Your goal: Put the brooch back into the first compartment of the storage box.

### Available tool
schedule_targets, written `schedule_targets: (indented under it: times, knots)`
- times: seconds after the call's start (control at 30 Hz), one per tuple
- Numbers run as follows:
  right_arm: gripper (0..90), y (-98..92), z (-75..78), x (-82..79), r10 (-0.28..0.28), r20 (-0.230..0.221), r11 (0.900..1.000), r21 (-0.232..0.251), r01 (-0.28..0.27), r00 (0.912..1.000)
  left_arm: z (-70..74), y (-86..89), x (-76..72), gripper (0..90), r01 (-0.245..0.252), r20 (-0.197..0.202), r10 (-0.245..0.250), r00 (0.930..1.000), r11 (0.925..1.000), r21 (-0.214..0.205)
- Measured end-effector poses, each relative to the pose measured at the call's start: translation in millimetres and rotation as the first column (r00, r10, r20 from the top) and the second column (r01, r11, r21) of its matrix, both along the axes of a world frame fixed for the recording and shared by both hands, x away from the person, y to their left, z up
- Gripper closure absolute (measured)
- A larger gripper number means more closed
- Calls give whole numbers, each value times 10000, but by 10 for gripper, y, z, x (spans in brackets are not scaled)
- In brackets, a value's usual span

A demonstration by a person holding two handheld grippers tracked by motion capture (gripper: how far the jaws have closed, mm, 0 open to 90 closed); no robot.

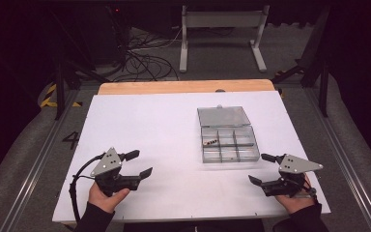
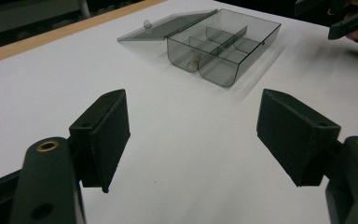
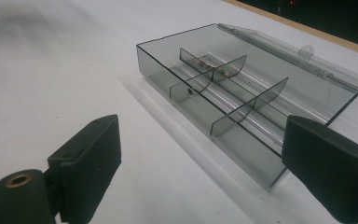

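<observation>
A high camera looked down over the white table (image 1: 140, 125); both gripper cameras, low and close, faced the open compartment box (image 1: 229, 142) (image 2: 223, 46) (image 3: 242, 88) from opposite sides.

You are holding your left gripper (image 1: 138, 163) near the bottom left of the high view, with your left hand (image 1: 105, 195) wrapped around its body from below. Its jaws are standing wide apart with nothing between them, and they are pointing to the right. You are holding your right gripper (image 1: 263, 168) at the bottom right, gripped by your right hand (image 1: 295, 199). Its jaws are also standing wide apart and empty, pointing to the left. Both dark sleeves are entering from the bottom edge.
</observation>
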State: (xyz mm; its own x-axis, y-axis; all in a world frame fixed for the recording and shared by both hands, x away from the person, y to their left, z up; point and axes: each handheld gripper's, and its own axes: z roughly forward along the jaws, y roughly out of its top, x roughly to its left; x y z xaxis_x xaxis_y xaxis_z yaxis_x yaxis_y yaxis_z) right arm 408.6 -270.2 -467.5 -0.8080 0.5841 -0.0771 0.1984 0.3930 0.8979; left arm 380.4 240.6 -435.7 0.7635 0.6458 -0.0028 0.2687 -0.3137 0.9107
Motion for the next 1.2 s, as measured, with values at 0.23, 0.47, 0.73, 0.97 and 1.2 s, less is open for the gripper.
schedule_targets:
  times: [0.23,0.47,0.73,0.97,1.2]
  knots:
    - [125,6,2,-2,46,22,10000,0,-46,10000,-129,133,-99,260,-128,42,128,9999,9999,17]
    - [124,6,0,0,62,-16,10000,4,-62,10000,-218,279,-180,253,-270,5,271,9996,9992,-283]
    - [125,1,-1,0,58,-4,10000,22,-58,10000,-329,337,-245,243,-283,-452,272,9986,9993,-250]
    - [125,6,-5,3,108,-36,9999,48,-108,9999,-322,340,-222,245,-379,-490,350,9982,9974,-610]
    - [125,8,-8,5,93,-59,10000,25,-93,9999,-307,361,-231,241,-479,-325,457,9984,9963,-709]
